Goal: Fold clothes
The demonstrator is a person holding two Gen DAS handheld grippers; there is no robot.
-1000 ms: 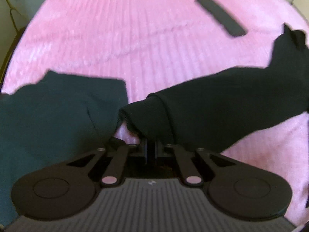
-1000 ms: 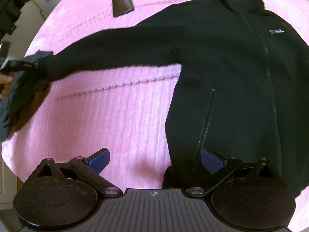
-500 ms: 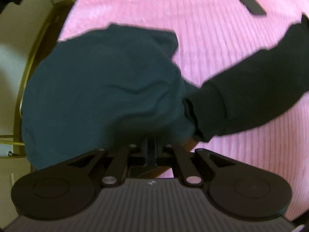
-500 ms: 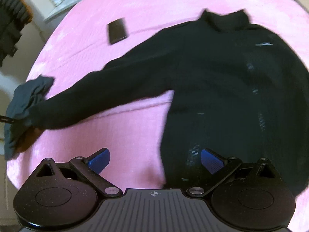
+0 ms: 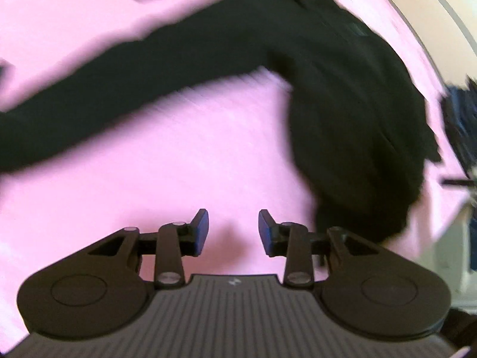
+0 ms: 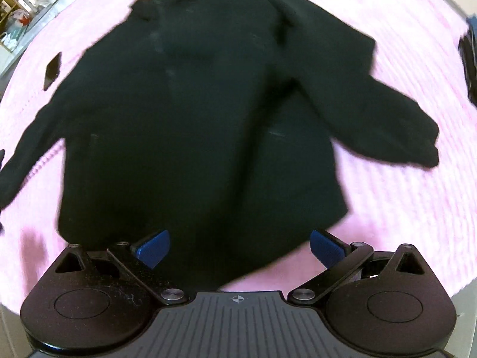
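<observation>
Right wrist view gives me the widest look: the pink ribbed blanket (image 6: pixel 402 203) fills the frame edge to edge, and on it lies the black jacket (image 6: pixel 193 113), spread flat with its collar at the far end and its hem nearest my camera. The fabric is dark, soft-looking and blurred, so I cannot make out the zip or any logo clearly. One sleeve (image 6: pixel 381 119) angles out to the right and ends in a cuff resting on the blanket; the other sleeve (image 5: pixel 125 89), seen from my left wrist camera, stretches long across the pink surface to the frame's left edge. Beyond the jacket's shoulder a small dark flat rectangle (image 6: pixel 53 70) lies on the blanket, apart from the garment.

My right gripper (image 6: pixel 240 246) hangs over the hem with its blue pads spread wide, gripping nothing. My left gripper (image 5: pixel 233 230) sits above bare blanket, just beside the jacket's lower corner, its fingers parted by a moderate gap and holding nothing.
</observation>
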